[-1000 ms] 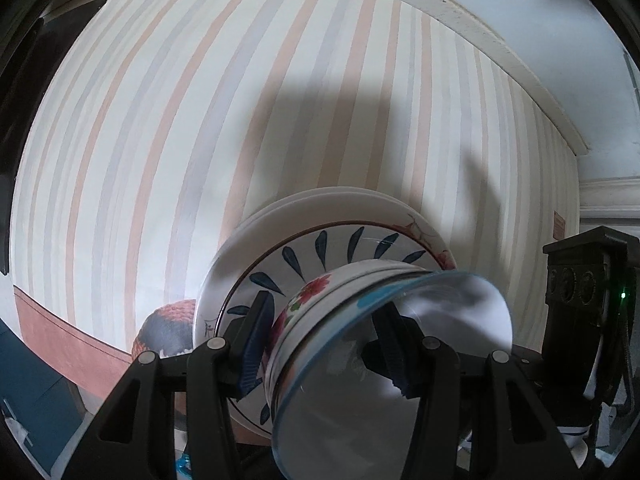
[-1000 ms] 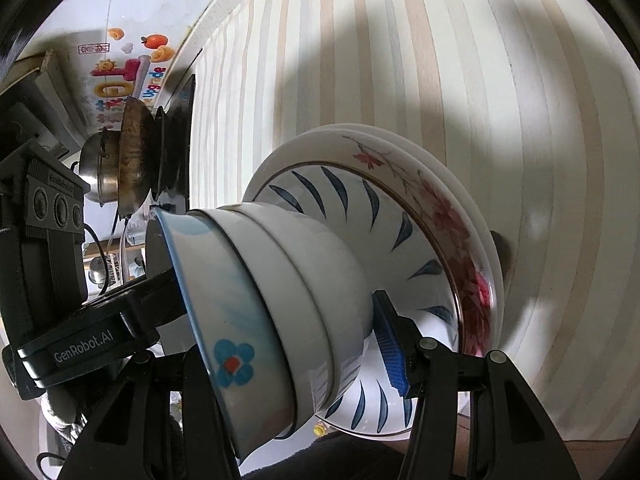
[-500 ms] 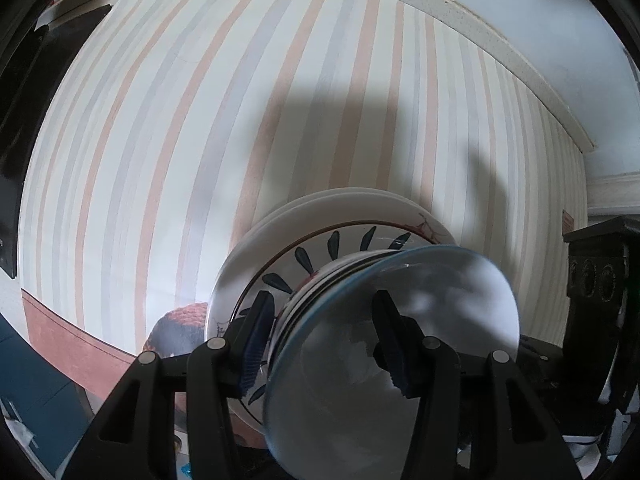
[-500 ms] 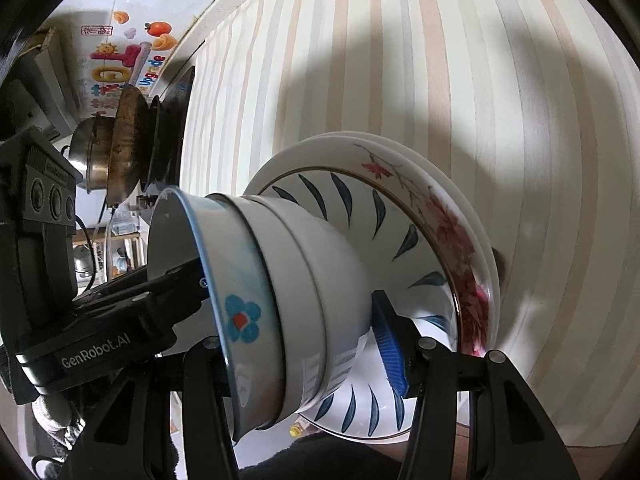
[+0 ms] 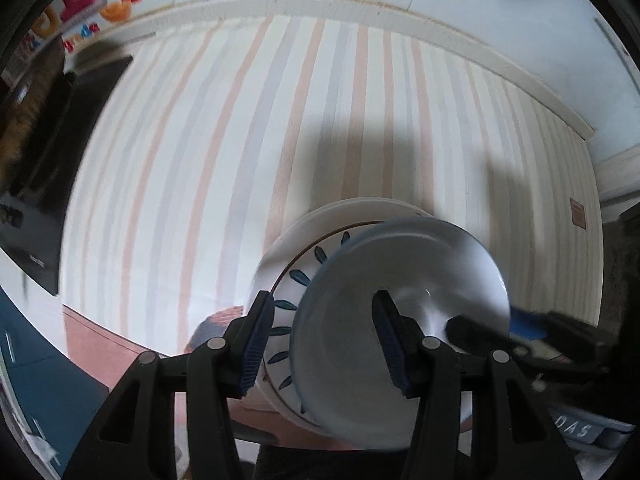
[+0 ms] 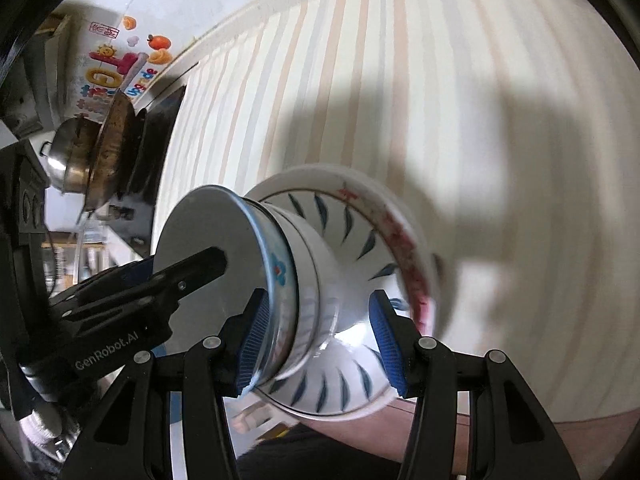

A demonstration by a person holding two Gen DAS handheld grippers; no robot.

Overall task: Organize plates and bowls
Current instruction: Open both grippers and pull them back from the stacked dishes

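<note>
Both hand-held grippers grip a stack of bowls [image 6: 296,280] nested on patterned plates [image 6: 360,248] above a striped counter [image 5: 280,120]. The left hand-held gripper [image 5: 324,344] pinches the top bowl's rim. The right hand-held gripper [image 6: 316,340] straddles the bowl walls, its jaws opening.

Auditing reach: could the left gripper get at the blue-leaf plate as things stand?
Probably not. The left gripper is clamped astride the wall of the stacked bowls, which sit over most of the blue-leaf plate. Only a crescent of it shows.
</note>
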